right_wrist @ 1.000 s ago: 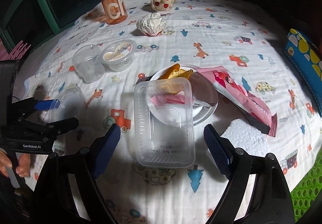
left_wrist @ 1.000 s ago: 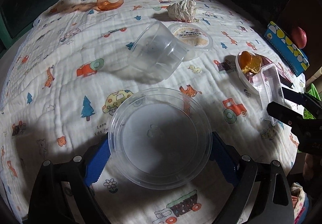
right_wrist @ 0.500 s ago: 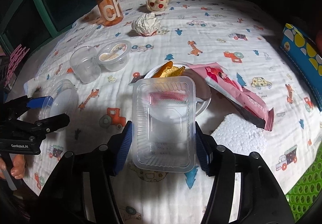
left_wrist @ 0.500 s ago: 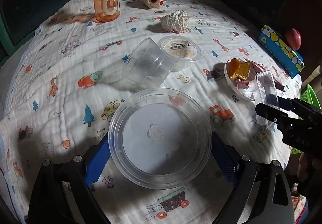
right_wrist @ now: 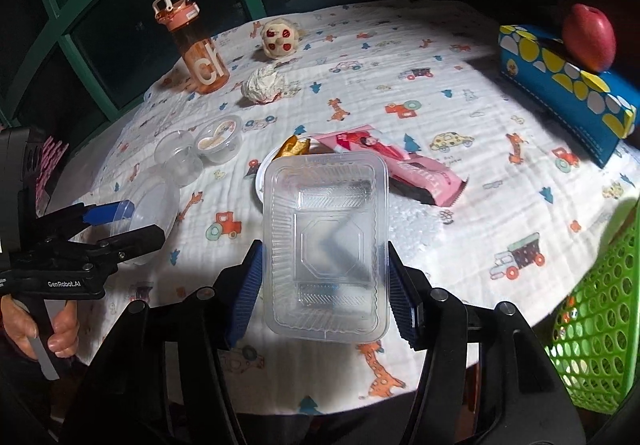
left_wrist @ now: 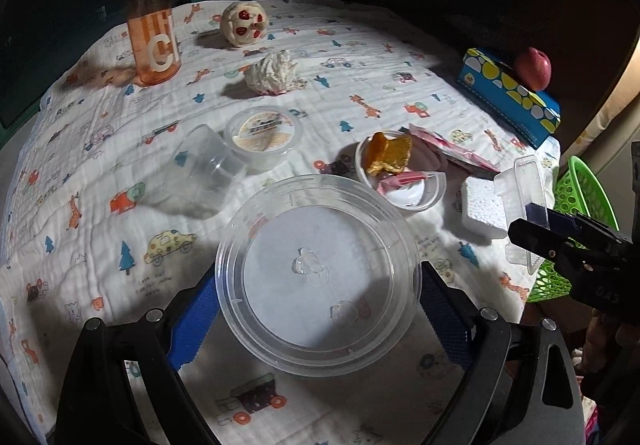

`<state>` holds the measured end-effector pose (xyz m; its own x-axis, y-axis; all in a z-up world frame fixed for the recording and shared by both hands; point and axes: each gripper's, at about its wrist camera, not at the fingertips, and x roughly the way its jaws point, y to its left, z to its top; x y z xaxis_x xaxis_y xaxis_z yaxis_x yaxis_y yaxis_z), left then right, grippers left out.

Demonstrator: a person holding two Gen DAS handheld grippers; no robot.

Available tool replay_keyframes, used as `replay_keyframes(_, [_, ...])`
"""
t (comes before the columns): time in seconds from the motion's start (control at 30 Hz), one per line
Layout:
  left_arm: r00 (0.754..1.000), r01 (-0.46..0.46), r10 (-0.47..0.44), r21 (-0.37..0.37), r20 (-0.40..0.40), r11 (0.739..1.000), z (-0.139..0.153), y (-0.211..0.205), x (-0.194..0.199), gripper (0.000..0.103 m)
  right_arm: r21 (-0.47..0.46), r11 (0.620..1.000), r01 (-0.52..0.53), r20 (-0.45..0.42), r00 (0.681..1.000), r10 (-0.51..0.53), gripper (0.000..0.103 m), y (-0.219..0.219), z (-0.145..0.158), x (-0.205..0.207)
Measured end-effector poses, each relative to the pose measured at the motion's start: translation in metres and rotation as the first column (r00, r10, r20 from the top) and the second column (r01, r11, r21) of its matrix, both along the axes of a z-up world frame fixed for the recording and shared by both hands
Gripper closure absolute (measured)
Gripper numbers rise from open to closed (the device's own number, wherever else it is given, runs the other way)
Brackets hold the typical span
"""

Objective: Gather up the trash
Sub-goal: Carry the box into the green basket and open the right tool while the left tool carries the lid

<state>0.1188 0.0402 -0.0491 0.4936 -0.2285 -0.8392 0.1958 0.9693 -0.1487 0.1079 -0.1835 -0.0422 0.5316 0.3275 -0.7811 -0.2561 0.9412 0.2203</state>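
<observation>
the left claw (left_wrist: 318,305) is clamped on a round clear lid (left_wrist: 318,273), its blue pads pressing the rim from both sides, held above the surface (left_wrist: 80,165) with its printed cloth. the right claw (right_wrist: 322,281), whose jaws have just been closing, grips a rectangular clear tray (right_wrist: 326,241) by its long sides, lifted clear of the cloth. behind the tray lie a white bowl (left_wrist: 424,193) with orange food scraps, a pink wrapper (right_wrist: 396,169) and a white foam block (left_wrist: 482,205). further back: a tipped clear cup (left_wrist: 208,161) touching a sealed pudding cup (left_wrist: 262,137), a crumpled tissue (left_wrist: 272,75), an orange bottle (left_wrist: 150,17) and a spotted ball (left_wrist: 244,23). a green basket (right_wrist: 600,317) stands at the right edge of the surface; a blue box (right_wrist: 568,89) carries a red apple (right_wrist: 588,37).
</observation>
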Motion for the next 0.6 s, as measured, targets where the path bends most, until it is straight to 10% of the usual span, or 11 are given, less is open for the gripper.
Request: replay_keyframes(0.6, [0.962, 0.271, -0.269, -0.044, 0.045, 0.962, 0.038, -0.149, 0.012, 0.013, 0.007, 0.944, 0.331, 0.075, 0.941, -0.331, 0.045, -0.156, 0.034, -0.04])
